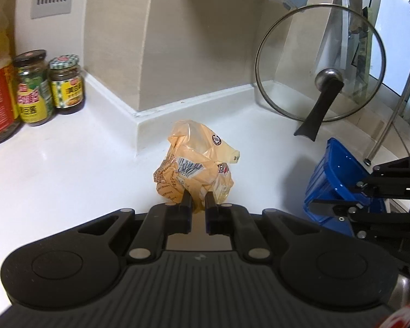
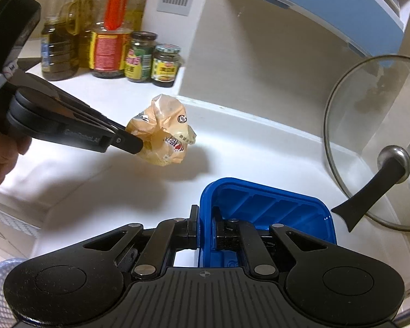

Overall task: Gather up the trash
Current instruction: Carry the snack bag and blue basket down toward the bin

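a: what's in my left gripper (image 1: 198, 198) right now?

b: it's clamped on the crumpled orange wrapper (image 1: 195, 164) — the two fingers (image 1: 185, 201) pinch the bottom edge of it. from the right wrist view the wrapper (image 2: 164, 134) hangs in the air off the fingertips, with its shadow on the white counter (image 2: 95, 191) below.

a: and my right gripper (image 2: 205, 228)?

b: clenched too, on the wall of the blue bin (image 2: 262, 205). one finger sits outside the near rim, the other inside. the bin looks tilted, its open mouth turned away from the camera.

a: where's the wrapper relative to the bin?

b: to the left of the bin and farther back, near it but not touching and not over its opening. in the left wrist view the bin (image 1: 333, 175) is off to the wrapper's right, with my right gripper (image 1: 350, 205) on it.

a: what else is around the bin?

b: just right of it and behind, a glass pot lid (image 2: 374, 142) with a black handle leans upright against the wall. well to the left of the bin and far back stand two sauce jars (image 2: 153, 58) and some oil bottles (image 2: 82, 27) in a row. my hand (image 2: 2, 153) shows at the left edge, wrapped around the left gripper's body. at the bottom left, below the counter edge, there's a pale mesh basket (image 2: 0, 281) — i can't tell what's in it.
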A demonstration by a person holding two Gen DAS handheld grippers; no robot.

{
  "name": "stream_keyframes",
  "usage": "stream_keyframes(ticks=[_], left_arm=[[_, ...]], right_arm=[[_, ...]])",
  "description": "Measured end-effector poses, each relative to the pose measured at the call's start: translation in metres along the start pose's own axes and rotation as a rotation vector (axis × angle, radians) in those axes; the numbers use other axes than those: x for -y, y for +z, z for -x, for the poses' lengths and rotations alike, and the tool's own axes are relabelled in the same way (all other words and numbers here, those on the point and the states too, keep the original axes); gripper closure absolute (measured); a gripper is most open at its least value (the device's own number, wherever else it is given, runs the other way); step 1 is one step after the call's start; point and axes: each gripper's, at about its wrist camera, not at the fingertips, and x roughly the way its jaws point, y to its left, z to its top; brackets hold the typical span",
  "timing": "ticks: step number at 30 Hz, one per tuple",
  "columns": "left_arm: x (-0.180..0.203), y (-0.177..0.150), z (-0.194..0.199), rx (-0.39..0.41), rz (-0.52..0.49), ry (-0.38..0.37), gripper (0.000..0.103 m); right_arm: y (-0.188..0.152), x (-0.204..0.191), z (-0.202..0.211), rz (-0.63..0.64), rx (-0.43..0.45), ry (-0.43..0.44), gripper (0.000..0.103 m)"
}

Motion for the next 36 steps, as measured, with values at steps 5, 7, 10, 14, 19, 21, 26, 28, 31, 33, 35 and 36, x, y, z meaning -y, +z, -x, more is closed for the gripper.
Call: stream_keyframes(ticks=[5, 7, 10, 14, 19, 21, 26, 28, 31, 33, 35, 36], left_arm=[[-0.006, -0.013, 0.034, 0.008, 0.004, 0.000, 0.096], [-0.009, -0.020, 0.047, 0.011, 0.006, 0.000, 0.096], [-0.012, -0.030, 0.069, 0.014, 0.011, 0.001, 0.096], [-0.016, -0.047, 0.099, 0.017, 0.020, 0.004, 0.096], [-0.021, -0.073, 0.138, 0.015, 0.030, 0.009, 0.096], [-0.023, -0.084, 0.152, 0.009, 0.036, 0.014, 0.096], [-0.030, -0.118, 0.188, -0.015, 0.036, 0.029, 0.096], [-0.032, -0.133, 0.200, -0.031, 0.037, 0.031, 0.096], [-0.034, -0.154, 0.216, -0.055, 0.040, 0.031, 0.096], [-0.035, -0.168, 0.225, -0.071, 0.038, 0.029, 0.096], [-0.036, -0.180, 0.232, -0.086, 0.029, 0.029, 0.096], [-0.036, -0.186, 0.236, -0.093, 0.026, 0.028, 0.096]], right_arm=[[-0.001, -0.027, 0.016, 0.014, 0.002, 0.009, 0.096], [-0.003, -0.038, 0.023, 0.021, 0.004, 0.011, 0.096], [-0.004, -0.054, 0.035, 0.027, 0.008, 0.017, 0.096], [-0.006, -0.078, 0.050, 0.037, 0.014, 0.026, 0.096], [-0.011, -0.111, 0.068, 0.048, 0.020, 0.041, 0.096], [-0.014, -0.125, 0.075, 0.050, 0.022, 0.051, 0.096], [-0.021, -0.159, 0.094, 0.049, 0.031, 0.076, 0.095], [-0.024, -0.173, 0.102, 0.046, 0.034, 0.086, 0.096], [-0.030, -0.194, 0.113, 0.044, 0.035, 0.101, 0.095], [-0.034, -0.209, 0.120, 0.044, 0.034, 0.109, 0.096], [-0.037, -0.223, 0.125, 0.047, 0.031, 0.117, 0.096], [-0.038, -0.230, 0.128, 0.048, 0.029, 0.120, 0.096]])
